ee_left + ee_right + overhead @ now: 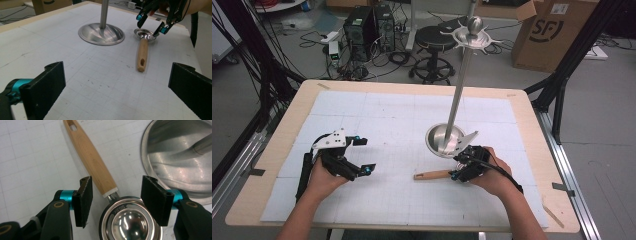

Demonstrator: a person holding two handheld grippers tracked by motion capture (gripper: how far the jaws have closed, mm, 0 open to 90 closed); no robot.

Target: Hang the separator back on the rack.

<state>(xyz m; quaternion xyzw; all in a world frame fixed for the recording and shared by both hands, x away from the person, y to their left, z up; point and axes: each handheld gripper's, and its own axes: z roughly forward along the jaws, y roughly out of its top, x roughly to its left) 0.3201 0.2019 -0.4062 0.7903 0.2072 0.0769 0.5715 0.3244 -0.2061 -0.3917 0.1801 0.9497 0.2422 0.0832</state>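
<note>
White gridded desk under both hands; metal stand right of centre; just beside its base, wooden-handled strainer lying flat; right gripper half-open astride the bowl, pads apart; left gripper wide, empty.

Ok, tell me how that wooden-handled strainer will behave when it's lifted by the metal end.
The strainer looks rigid, so it probably won't flex. Its long wooden handle sticks well out, so it may droop or swivel. The polished metal rim looks slick between the right gripper's jaws.
</note>
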